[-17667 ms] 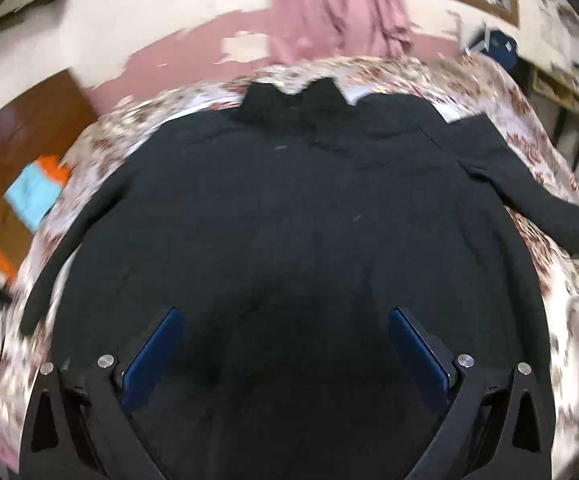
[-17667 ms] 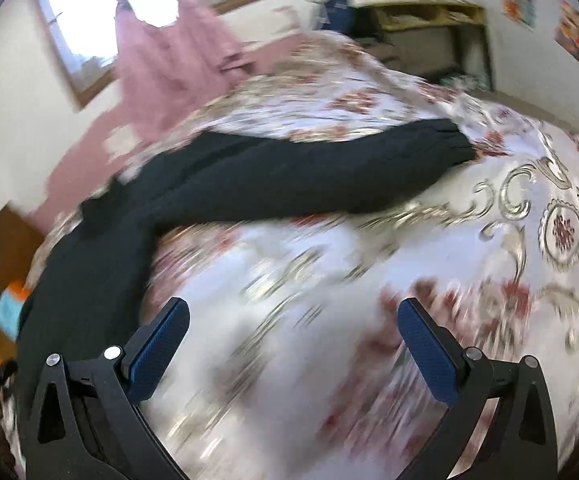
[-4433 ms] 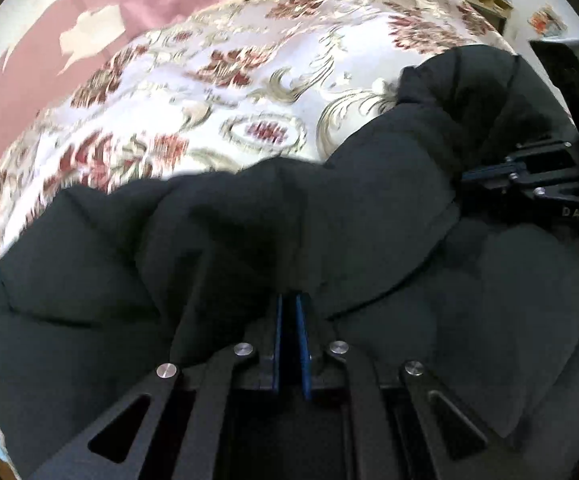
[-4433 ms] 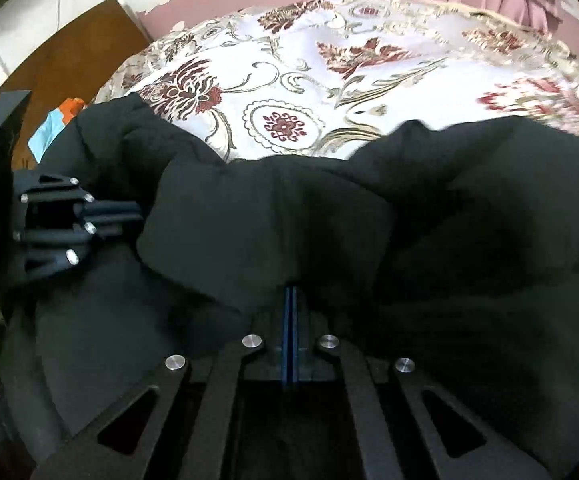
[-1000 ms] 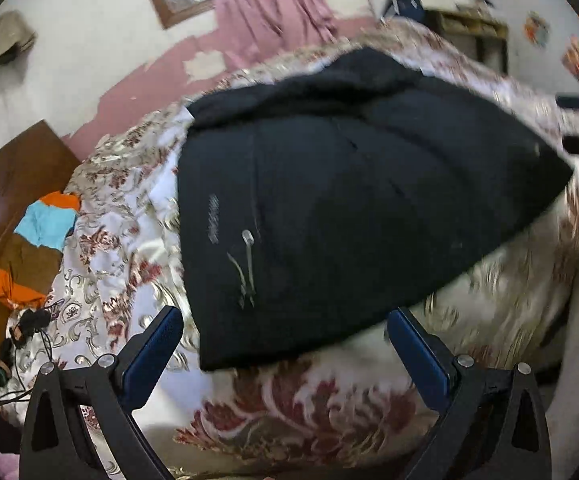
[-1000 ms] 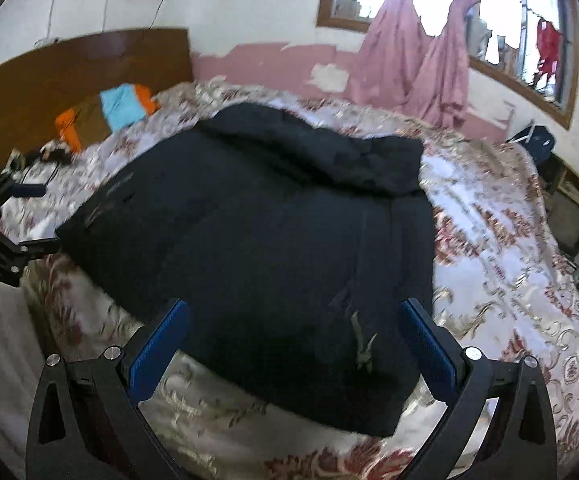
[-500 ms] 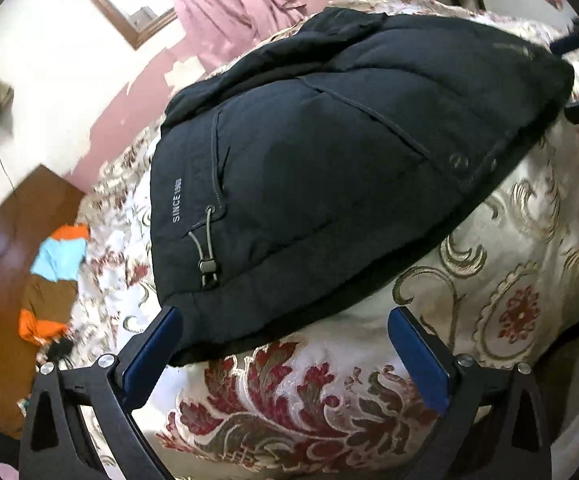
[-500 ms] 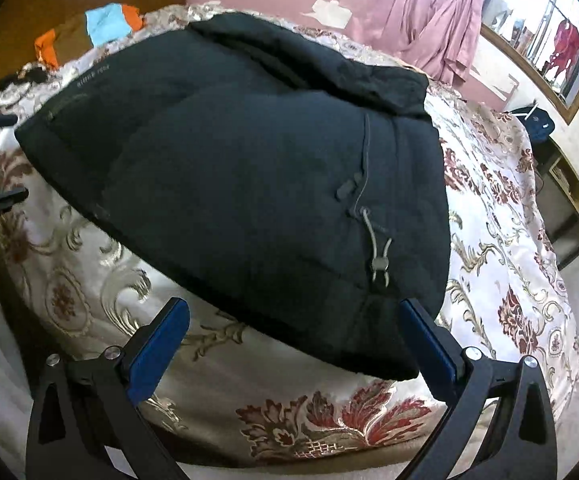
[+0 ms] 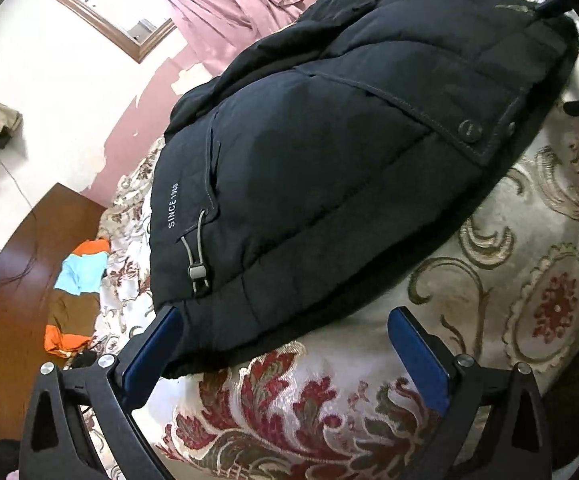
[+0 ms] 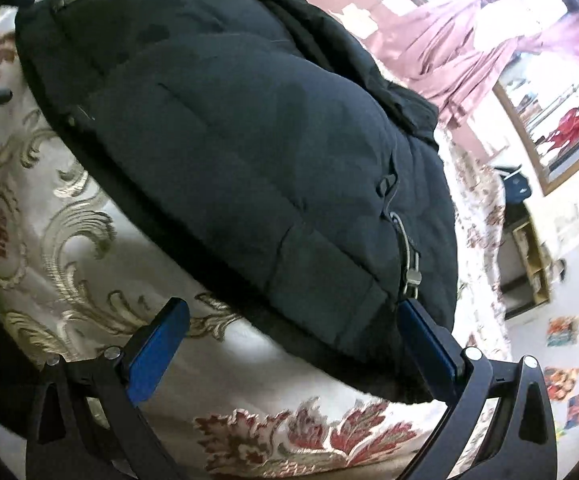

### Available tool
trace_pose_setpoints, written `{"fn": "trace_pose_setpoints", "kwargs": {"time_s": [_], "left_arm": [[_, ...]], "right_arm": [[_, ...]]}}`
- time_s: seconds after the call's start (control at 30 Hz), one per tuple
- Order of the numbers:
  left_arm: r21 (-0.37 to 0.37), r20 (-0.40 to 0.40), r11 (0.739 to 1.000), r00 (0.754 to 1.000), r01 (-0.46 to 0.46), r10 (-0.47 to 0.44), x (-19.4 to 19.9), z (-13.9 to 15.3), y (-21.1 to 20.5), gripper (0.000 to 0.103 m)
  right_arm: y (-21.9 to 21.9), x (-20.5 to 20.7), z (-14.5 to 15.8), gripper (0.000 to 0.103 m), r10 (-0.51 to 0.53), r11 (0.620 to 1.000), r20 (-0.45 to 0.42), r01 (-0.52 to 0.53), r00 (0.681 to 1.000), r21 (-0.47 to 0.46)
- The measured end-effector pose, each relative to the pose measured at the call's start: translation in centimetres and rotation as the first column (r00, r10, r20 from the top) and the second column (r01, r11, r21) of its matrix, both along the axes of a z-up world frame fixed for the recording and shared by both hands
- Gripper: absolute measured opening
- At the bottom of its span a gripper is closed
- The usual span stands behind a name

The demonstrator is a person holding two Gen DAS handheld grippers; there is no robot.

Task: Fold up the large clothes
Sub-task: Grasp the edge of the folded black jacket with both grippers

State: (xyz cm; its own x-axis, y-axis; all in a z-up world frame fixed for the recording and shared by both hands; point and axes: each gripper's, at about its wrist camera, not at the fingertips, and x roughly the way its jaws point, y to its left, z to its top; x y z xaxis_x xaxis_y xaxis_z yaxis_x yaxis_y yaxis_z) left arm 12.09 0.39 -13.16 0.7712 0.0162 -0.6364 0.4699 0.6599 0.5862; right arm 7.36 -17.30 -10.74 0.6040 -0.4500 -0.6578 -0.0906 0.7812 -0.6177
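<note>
A black padded jacket lies folded in a thick bundle on the bed's floral cover; it also fills the right wrist view. My left gripper is open, low over the bed's near edge, with the jacket's near left corner and its toggle cord between the fingers. My right gripper is open at the jacket's near right corner, its right finger next to a toggle cord. Neither holds anything.
A wooden headboard with orange and blue clothes lies at the left. Pink curtains hang at a window behind the bed. A shelf unit stands at the right.
Both grippers have moved closer and lower toward the jacket's near corners. The jacket has not moved. Both stay open.
</note>
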Motion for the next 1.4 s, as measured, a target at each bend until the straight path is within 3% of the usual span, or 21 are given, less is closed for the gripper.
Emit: {"fn": "trace_pose_setpoints", "kwargs": {"time_s": [0.13,0.4,0.53,0.67,0.77,0.83,1.1,1.17,1.23,1.27,1.33,1.4], "left_arm": [[-0.038,0.001,0.998,0.998,-0.055,0.055,1.3,-0.2,0.3,0.103],[-0.199,-0.006,0.972,0.992,-0.122,0.123,2.0,1.2,2.3,0.103],[-0.153,0.001,0.982,0.994,-0.106,0.108,1.6,0.5,1.7,0.103],[-0.065,0.057,0.995,0.995,-0.082,0.086,1.0,-0.5,0.2,0.103],[-0.043,0.106,0.993,0.987,-0.114,0.118,1.4,-0.9,-0.2,0.103],[-0.046,0.132,0.982,0.973,-0.184,0.188,2.2,-1.1,0.1,0.102],[-0.095,0.211,0.966,0.944,-0.239,0.254,2.9,-0.2,0.6,0.068],[-0.096,0.240,0.967,0.937,-0.236,0.253,2.8,0.0,0.5,0.062],[-0.101,0.251,0.967,0.934,-0.235,0.253,2.6,0.0,0.4,0.046],[-0.112,0.246,0.965,0.934,-0.238,0.259,2.7,0.1,0.4,0.045],[-0.150,0.223,0.959,0.937,-0.239,0.269,2.9,0.3,0.7,0.039],[-0.173,0.206,0.954,0.938,-0.244,0.277,3.3,0.6,0.8,0.031]], "right_arm": [[-0.7,1.0,0.1,0.101,-0.024,1.000,0.063,0.024,0.998,0.010],[-2.9,-0.6,3.0,0.101,-0.061,0.979,0.260,0.008,0.964,0.202],[-3.7,-0.7,3.1,0.101,-0.062,0.976,0.288,-0.002,0.956,0.216],[-4.2,-0.6,3.6,0.101,-0.073,0.969,0.304,-0.005,0.950,0.246],[-4.7,-0.4,3.6,0.101,-0.078,0.966,0.314,-0.006,0.946,0.258],[-4.7,-0.6,3.6,0.101,-0.082,0.967,0.313,0.000,0.946,0.254],[-5.8,0.6,1.6,0.101,-0.168,0.968,0.201,0.123,0.965,0.219],[-6.1,0.7,1.4,0.101,-0.196,0.972,0.199,0.163,0.960,0.172],[-6.4,0.5,1.7,0.100,-0.212,0.968,0.216,0.174,0.953,0.183],[-6.6,0.4,1.9,0.100,-0.217,0.965,0.223,0.174,0.950,0.197],[-6.7,0.3,2.1,0.096,-0.215,0.964,0.229,0.168,0.950,0.206],[-6.4,0.1,2.4,0.074,-0.184,0.968,0.242,0.132,0.953,0.216]]}}
